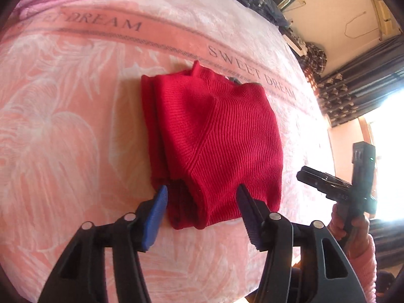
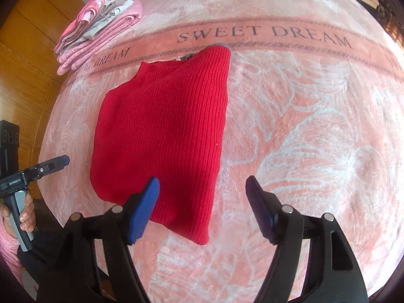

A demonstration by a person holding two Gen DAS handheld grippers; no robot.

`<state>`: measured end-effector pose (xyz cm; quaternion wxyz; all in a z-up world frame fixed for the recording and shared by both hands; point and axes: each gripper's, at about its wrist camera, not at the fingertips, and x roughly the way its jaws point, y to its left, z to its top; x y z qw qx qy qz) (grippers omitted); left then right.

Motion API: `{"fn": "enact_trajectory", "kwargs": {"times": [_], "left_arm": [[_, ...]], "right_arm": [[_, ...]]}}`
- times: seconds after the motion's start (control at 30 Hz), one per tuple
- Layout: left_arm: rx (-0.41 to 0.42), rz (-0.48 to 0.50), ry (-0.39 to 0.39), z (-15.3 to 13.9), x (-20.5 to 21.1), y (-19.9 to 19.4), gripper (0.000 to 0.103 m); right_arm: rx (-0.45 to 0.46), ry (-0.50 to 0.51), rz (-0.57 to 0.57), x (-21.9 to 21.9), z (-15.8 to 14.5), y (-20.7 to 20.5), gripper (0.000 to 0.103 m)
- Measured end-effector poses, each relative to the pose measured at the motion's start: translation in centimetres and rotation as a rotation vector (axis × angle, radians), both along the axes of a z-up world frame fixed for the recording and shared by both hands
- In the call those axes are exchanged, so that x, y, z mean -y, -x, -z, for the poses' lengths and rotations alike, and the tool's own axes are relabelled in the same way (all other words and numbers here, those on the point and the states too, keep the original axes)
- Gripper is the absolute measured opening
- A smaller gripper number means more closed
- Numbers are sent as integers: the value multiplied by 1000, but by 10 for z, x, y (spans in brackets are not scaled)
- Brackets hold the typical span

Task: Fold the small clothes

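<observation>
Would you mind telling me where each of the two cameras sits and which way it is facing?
Left wrist: on the left gripper, looking along its open fingers at the red knit garment on the pink blanket; the right gripper and hand show at right.
Right wrist: on the right gripper, open, over the garment's near edge; the left gripper shows at left.
Shared: garment, blanket, folded pile.
</observation>
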<state>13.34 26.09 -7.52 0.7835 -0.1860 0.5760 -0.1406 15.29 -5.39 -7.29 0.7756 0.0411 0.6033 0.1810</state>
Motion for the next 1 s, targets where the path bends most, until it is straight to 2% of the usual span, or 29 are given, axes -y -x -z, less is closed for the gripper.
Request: {"fn": "enact_trajectory", "kwargs": {"times": [0.13,0.3,0.5,0.6,0.8,1.0], "left_arm": [[11,-60,-66,-8,2,19,61],[36,-46,-198,-16,12,42,62],[60,-69,-284,-27,16,77,63],[103,-74,-349,-39,22,98,71],[166,-68,-413,-54,29,127,73],[185,-91,-447,-60,25,143,79]], "right_arm": [[14,32,5,-17,-11,12,81],[45,78,23,-20,-26,37,89],[35,70,54,-24,-35,70,91],[41,90,40,-31,-39,88,91],[77,99,72,-39,-54,110,92],[109,103,120,-43,-61,125,92]]}}
